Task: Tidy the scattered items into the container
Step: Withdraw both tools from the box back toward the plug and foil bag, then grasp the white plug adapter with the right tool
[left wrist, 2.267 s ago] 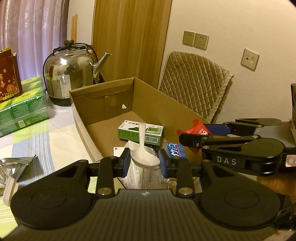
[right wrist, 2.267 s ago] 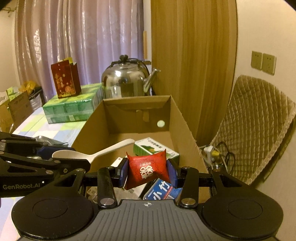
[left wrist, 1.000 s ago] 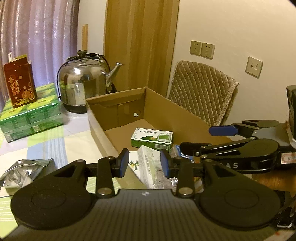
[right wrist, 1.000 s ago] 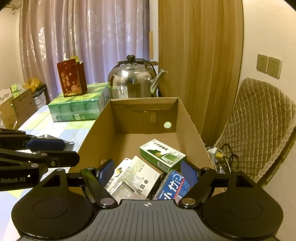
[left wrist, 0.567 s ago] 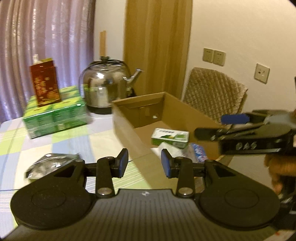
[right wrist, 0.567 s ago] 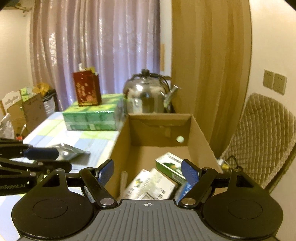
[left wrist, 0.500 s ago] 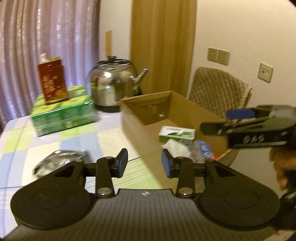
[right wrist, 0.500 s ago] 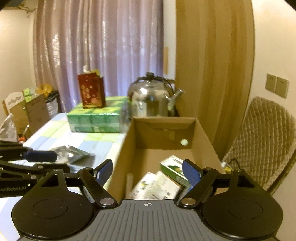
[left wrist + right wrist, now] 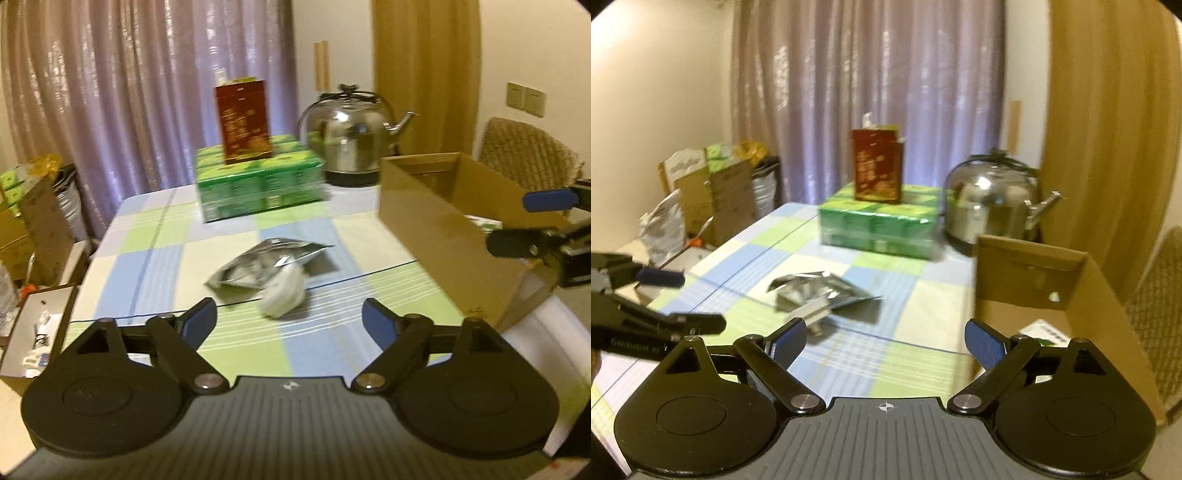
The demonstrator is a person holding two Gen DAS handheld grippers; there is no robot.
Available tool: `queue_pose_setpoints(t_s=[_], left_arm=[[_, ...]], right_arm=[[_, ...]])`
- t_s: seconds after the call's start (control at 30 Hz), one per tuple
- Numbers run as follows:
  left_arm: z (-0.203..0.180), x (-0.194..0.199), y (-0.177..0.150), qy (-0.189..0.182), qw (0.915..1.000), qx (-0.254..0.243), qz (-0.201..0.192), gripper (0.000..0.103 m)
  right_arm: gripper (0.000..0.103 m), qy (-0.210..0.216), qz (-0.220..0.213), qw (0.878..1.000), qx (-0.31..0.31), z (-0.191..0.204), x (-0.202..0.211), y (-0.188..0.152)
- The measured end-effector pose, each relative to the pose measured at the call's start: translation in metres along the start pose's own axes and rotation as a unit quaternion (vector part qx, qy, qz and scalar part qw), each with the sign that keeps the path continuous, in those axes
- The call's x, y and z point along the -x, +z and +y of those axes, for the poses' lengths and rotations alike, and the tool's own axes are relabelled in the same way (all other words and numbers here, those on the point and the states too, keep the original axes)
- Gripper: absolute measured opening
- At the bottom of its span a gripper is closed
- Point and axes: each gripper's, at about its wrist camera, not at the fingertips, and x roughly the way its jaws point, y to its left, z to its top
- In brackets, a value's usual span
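Note:
A silver foil pouch [image 9: 266, 264] [image 9: 816, 291] lies on the checked tablecloth, with a blurred white spoon-like thing [image 9: 282, 291] [image 9: 812, 310] against its near edge. My left gripper [image 9: 288, 321] is open wide and empty, hovering just short of them. My right gripper [image 9: 886, 343] is open too, holding nothing, between the pouch and the cardboard box [image 9: 443, 221] [image 9: 1052, 295]. The box stands at the table's right end with a green carton [image 9: 1045, 332] showing inside. Each gripper shows at the edge of the other's view.
At the back of the table sit stacked green packs [image 9: 255, 184] with a red carton [image 9: 243, 122] on top, and a steel kettle [image 9: 351, 147]. Boxes and bags [image 9: 716, 192] crowd the floor to the left. A padded chair [image 9: 524, 147] stands behind the box.
Both grippers let go of the spoon and red packet over the box, then swung left toward the table. The left jaws have spread wider. The pouch now lies ahead of both.

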Motion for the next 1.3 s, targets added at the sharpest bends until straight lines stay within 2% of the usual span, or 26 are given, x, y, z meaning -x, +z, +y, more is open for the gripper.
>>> queue_pose_setpoints(t_s=[0.17, 0.3, 0.47, 0.6, 0.7, 0.9, 1.3], left_arm=[[0.029, -0.016, -0.003, 0.018, 0.9997, -0.002, 0.015, 0.091], [0.05, -0.035, -0.006, 0.015, 0.9996, -0.004, 0.026, 0.094], [0.064, -0.064, -0.009, 0.012, 0.9984, -0.035, 0.043, 0.094], [0.075, -0.089, -0.012, 0.001, 0.9968, -0.058, 0.056, 0.094], [0.08, -0.104, -0.013, -0.004, 0.9955, -0.073, 0.061, 0.094], [0.09, -0.128, -0.016, -0.021, 0.9933, -0.092, 0.067, 0.095], [0.094, -0.164, -0.014, -0.06, 0.985, -0.147, 0.068, 0.095]], right_arm=[[0.091, 0.022, 0.015, 0.999, 0.026, 0.02, -0.025, -0.001], [0.091, 0.043, 0.03, 0.998, 0.048, 0.032, -0.05, -0.001], [0.091, 0.076, 0.056, 0.994, 0.058, 0.037, -0.093, 0.001], [0.091, 0.092, 0.069, 0.99, 0.083, 0.041, -0.127, 0.002], [0.091, 0.112, 0.083, 0.987, 0.076, 0.04, -0.157, 0.003], [0.091, 0.125, 0.102, 0.982, 0.096, 0.045, -0.206, 0.003], [0.09, 0.153, 0.12, 0.968, 0.157, 0.058, -0.26, -0.009]])
